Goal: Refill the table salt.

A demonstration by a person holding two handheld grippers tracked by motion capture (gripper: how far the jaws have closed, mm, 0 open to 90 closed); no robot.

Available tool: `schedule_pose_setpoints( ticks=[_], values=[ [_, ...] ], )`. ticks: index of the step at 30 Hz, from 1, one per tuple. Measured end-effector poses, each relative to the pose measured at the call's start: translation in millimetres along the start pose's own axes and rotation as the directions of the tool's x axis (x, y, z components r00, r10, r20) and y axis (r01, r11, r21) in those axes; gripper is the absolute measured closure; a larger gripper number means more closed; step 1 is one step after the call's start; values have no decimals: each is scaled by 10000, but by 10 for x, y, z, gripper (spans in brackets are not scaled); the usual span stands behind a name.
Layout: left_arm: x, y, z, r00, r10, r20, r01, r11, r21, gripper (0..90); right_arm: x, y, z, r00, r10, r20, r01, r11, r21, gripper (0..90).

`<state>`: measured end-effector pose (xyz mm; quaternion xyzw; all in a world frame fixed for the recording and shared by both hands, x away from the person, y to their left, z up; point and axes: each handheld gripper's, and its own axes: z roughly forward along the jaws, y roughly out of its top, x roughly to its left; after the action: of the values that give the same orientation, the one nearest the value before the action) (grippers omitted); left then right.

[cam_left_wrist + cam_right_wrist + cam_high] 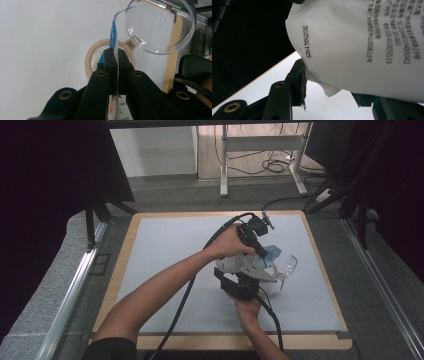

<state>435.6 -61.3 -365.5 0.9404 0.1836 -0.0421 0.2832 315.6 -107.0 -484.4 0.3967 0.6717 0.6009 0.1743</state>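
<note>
A white pouch [239, 264] with a blue top and black print is held above the mat by both grippers. My left gripper [264, 250] comes in from above, and its jaws are shut on the pouch's thin blue-and-white top edge [113, 32]. From the near side my right gripper [243, 279] holds the pouch's bulging body [362, 37]. Its left pad presses the film; the other jaw is mostly hidden under the pouch. Just beyond the pouch top a clear plastic cup [160, 27] lies tilted, its mouth facing my left gripper [114, 51]. A beige tape roll [91, 56] lies flat on the mat below.
The pale blue mat [165, 270] covers a wooden board [120, 270] whose edges frame it. Metal rails [75, 285] run along both sides, with dark curtains beyond. A desk frame with loose cables [272, 165] stands on the floor at the back.
</note>
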Motion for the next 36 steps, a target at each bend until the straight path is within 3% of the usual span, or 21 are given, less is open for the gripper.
schedule_pose_setpoints(
  ticks=[36],
  values=[
    [2, 18, 9, 9999, 92, -76, -91, 9998, 167, 899, 15, 7, 17, 9998, 151, 113, -151, 9999, -54, 525]
  ],
)
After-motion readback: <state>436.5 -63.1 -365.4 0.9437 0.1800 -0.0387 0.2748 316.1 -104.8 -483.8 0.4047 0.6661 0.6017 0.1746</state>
